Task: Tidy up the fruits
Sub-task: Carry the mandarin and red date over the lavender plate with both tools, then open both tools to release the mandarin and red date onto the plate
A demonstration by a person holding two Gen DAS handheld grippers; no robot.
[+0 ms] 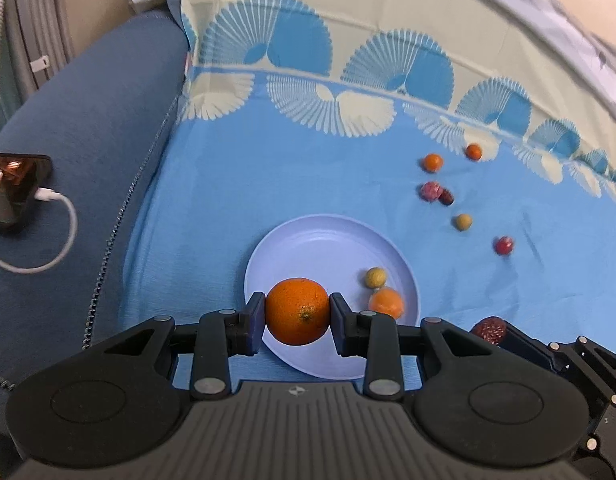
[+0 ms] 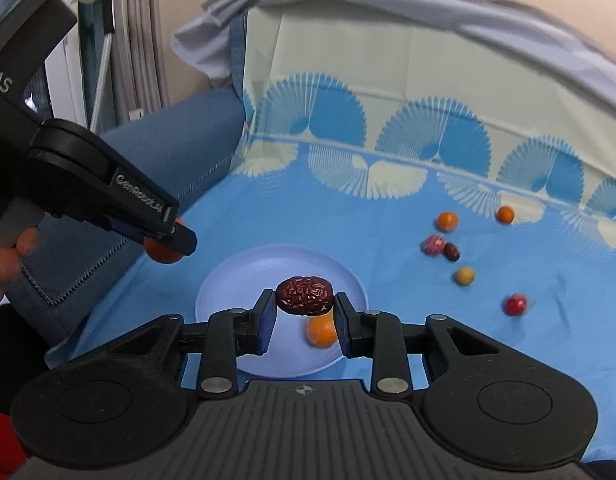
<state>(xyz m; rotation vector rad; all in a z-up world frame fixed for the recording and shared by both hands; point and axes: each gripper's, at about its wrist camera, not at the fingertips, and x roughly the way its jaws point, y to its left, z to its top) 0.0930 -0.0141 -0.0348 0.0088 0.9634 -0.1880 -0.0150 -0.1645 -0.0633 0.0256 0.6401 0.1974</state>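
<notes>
**Two fruits arrive over the plate at once**

A round orange with a dimpled peel (image 1: 297, 311) is pinched between the blue pads of the left gripper (image 1: 297, 318), its stem end turned toward the camera, hanging over the near rim of a pale lilac round plate (image 1: 308, 240). Alongside, the right gripper (image 2: 305, 314) pinches a wrinkled dark red dried date (image 2: 305, 295) by its two ends, poised over the same plate. Each set of jaws is narrowed only as far as its fruit allows, the pads pressing on either side; neither fruit touches the plate.

Both fruits appear to be held above the dish because it serves as the collecting point: a smaller orange citrus (image 1: 385, 303) and a small yellow-green round fruit (image 1: 375, 278) already lie in it, toward its right side, leaving bare plate on the left for new arrivals.

Beyond the plate, six small fruits are scattered on the blue cloth with a cream fan-pattern border (image 1: 236, 184) spread over the couch seat: two small oranges, a pink speckled fruit touching a dark red one, a yellow-green one and a red one. At far left, on the blue upholstered couch arm (image 1: 92, 128), a phone (image 1: 16, 188) lies plugged into a white charging cable (image 1: 48, 248).
</notes>
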